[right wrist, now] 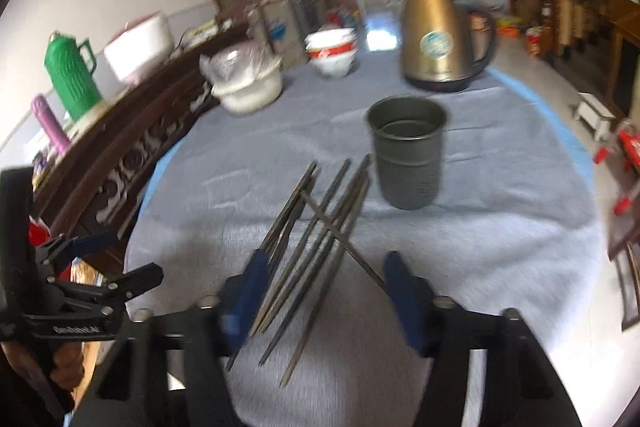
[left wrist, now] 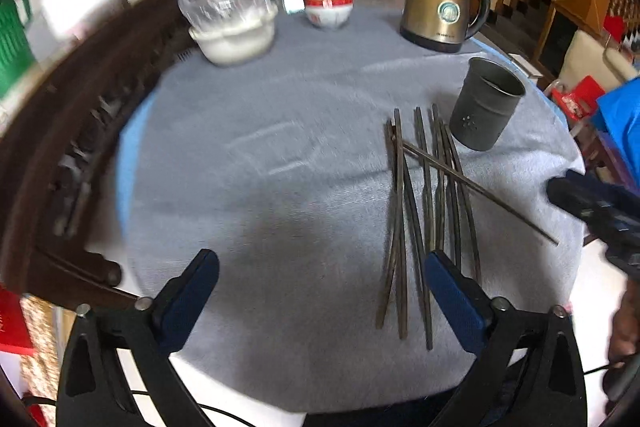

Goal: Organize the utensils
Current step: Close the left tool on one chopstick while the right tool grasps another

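Several dark chopsticks [left wrist: 428, 203] lie in a loose bunch on the grey tablecloth, one crossing the others at a slant. A dark metal holder cup [left wrist: 486, 105] stands upright just beyond them. My left gripper [left wrist: 320, 267] is open and empty, its right finger beside the near ends of the chopsticks. My right gripper [right wrist: 326, 267] is open and empty, low over the chopsticks [right wrist: 316, 247], with several of them between its fingers. The cup [right wrist: 408, 155] stands beyond it. The right gripper [left wrist: 592, 211] shows at the right edge of the left view, the left one [right wrist: 120, 267] at the left of the right view.
A gold electric kettle [left wrist: 444, 7], stacked red-and-white bowls [left wrist: 328, 3] and a white bowl with plastic wrap [left wrist: 234, 27] stand at the table's far side. A dark carved wooden sideboard [right wrist: 132, 155] runs along the left, with a green thermos [right wrist: 72, 79] on it.
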`<move>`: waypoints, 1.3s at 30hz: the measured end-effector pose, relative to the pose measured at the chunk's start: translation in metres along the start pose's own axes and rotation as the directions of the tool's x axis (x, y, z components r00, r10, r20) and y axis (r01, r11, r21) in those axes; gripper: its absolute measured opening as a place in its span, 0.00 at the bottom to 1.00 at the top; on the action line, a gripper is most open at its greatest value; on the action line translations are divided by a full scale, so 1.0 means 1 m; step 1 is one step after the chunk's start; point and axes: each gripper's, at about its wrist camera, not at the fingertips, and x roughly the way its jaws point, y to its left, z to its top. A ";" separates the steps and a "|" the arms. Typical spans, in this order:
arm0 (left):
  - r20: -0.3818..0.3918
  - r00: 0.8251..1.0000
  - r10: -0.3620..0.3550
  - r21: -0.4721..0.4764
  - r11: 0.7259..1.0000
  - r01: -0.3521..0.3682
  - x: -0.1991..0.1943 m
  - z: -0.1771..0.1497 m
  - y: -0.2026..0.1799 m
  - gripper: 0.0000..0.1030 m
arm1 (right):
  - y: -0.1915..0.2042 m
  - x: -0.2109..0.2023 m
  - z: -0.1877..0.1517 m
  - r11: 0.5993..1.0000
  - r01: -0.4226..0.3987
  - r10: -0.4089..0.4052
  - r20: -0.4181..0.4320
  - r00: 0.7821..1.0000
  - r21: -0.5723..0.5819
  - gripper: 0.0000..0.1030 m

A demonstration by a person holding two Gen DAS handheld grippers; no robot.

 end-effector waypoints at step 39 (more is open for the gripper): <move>-0.248 0.939 -0.238 0.031 0.967 0.254 0.145 0.130 -0.052 0.52 | -0.040 0.093 0.030 0.992 -0.121 0.126 -0.156 0.980 0.040 0.08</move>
